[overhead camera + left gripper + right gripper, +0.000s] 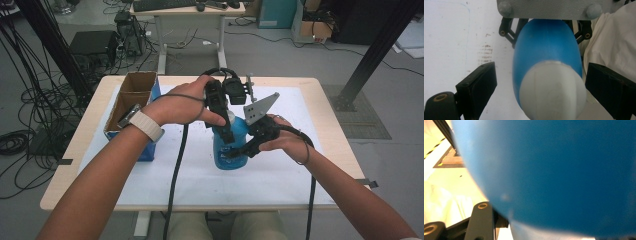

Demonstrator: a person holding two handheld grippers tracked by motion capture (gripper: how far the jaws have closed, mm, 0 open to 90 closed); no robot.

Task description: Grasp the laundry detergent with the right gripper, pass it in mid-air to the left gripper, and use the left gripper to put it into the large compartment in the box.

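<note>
A blue bottle (222,157) with a white cap stands upright in the middle of the white mat (280,165). My left gripper (226,132) comes down from above over the top of the bottle. In the left gripper view the cap (552,90) sits between its black jaws with a gap on the left side, so this gripper (540,92) is open. My right gripper (237,150) reaches in from the right and is shut on the bottle's lower body. Its grey plate (549,8) and black links flank the bottle (546,45). The blue body (561,175) looms close in the right gripper view.
An open cardboard box (131,97) with blue sides stands at the mat's left edge. The wooden table (327,125) ends just past the mat on all sides. Another desk (187,12) and many floor cables (30,115) lie beyond.
</note>
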